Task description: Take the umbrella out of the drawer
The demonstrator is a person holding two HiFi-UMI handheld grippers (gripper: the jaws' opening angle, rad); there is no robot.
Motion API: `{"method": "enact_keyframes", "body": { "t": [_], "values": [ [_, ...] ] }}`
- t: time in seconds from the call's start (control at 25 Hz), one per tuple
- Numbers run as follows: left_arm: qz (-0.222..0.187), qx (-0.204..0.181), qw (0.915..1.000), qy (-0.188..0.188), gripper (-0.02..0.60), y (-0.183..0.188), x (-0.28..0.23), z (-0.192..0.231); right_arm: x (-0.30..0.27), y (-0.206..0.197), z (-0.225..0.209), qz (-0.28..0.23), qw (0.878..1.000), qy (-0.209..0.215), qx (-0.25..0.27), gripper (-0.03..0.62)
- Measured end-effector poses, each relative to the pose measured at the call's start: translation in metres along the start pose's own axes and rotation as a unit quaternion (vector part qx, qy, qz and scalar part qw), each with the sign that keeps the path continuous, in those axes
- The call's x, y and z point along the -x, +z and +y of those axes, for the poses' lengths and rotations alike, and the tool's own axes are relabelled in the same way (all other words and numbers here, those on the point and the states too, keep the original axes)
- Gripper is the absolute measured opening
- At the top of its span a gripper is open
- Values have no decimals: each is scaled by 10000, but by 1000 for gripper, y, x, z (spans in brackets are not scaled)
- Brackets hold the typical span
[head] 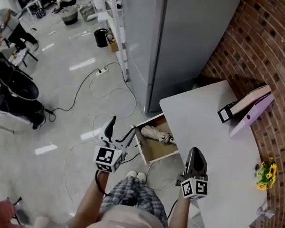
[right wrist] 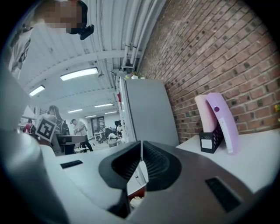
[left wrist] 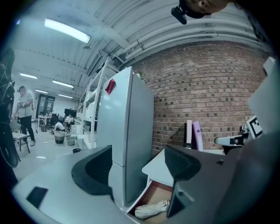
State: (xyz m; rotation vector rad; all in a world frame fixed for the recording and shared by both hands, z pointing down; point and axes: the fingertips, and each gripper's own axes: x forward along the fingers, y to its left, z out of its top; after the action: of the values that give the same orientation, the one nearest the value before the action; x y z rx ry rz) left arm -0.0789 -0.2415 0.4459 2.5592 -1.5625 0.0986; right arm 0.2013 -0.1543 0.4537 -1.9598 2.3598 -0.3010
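A folded cream umbrella lies in the open wooden drawer under the white table's left edge. The left gripper view also shows the umbrella low between the jaws, some way off. My left gripper is open with nothing in it, held just left of the drawer. My right gripper is shut on nothing, over the table edge right of the drawer. In the right gripper view a sliver of the drawer shows below the closed jaws.
The white table carries a black file holder with pink and purple folders and a small yellow flower pot. A grey cabinet stands behind the drawer, a brick wall at right. Cables trail on the floor.
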Motion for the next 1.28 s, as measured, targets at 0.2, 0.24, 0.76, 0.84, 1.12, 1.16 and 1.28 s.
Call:
{"method": "enact_keyframes", "body": {
  "t": [0.2,0.24,0.76,0.84,1.12,1.16,1.28],
  "values": [
    [273,82,9994,-194,364,-27,-30,2,-22,-29,13,281,9996,10,-48,20],
    [336,107,9991,-253,364,-36,-36,1,-26,-38,17,340,9994,29,-63,20],
    [1815,82,9740,-1356,364,-191,-122,-29,-66,-169,41,1220,9910,-109,-533,20],
    [2077,197,9679,-1403,364,-220,-132,-32,-71,-195,36,1437,9878,-200,-563,20],
    [2833,298,9428,-1731,364,-299,-168,-47,-88,-269,6,1863,9781,-518,-766,20],
    [2927,168,9379,-1852,364,-308,-174,-51,-90,-276,5,1868,9778,-502,-807,20],
    [3243,-416,9162,-2318,364,-335,-188,-65,-92,-293,2,1890,9772,-437,-861,20]
  ]
}}
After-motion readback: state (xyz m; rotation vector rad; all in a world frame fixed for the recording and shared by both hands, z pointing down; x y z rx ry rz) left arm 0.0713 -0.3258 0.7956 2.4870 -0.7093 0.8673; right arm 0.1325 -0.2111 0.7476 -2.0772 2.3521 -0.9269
